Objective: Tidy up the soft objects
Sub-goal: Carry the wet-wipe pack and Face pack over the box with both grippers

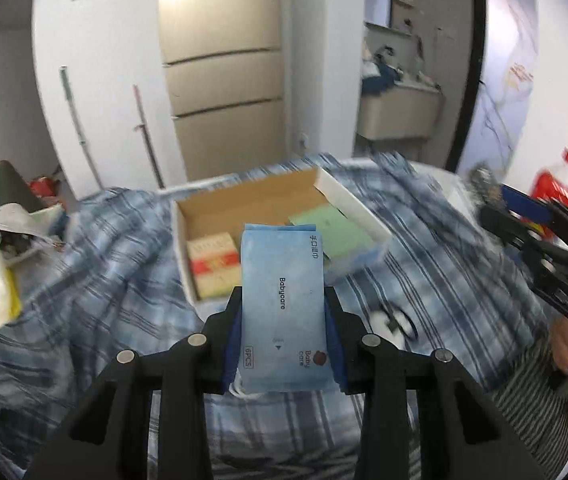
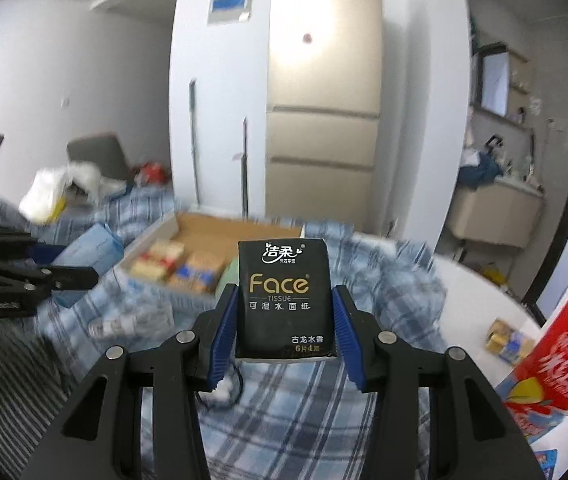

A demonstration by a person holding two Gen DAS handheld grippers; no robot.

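Blue plaid blanket [image 1: 95,264] spread across the tabletop, beige fridge [image 2: 324,120] behind. Open cardboard box [image 1: 211,204] resting on the blanket, holding red-and-yellow packets [image 1: 213,262] and a green pack [image 1: 338,228]. Left gripper [image 1: 284,312] clamped on a blue wet-wipes pack [image 1: 281,312], lifted in front of the box. Right gripper [image 2: 286,312] clamped on a black tissue pack [image 2: 284,300], likewise raised above the blanket. Red bottle [image 2: 556,356] at right.

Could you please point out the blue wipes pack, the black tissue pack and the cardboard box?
Wipes pack [image 1: 281,300], left wrist view, front face.
Tissue pack [image 2: 284,300], right wrist view, printed front.
Box [image 1: 243,196], left wrist view, inner back wall.
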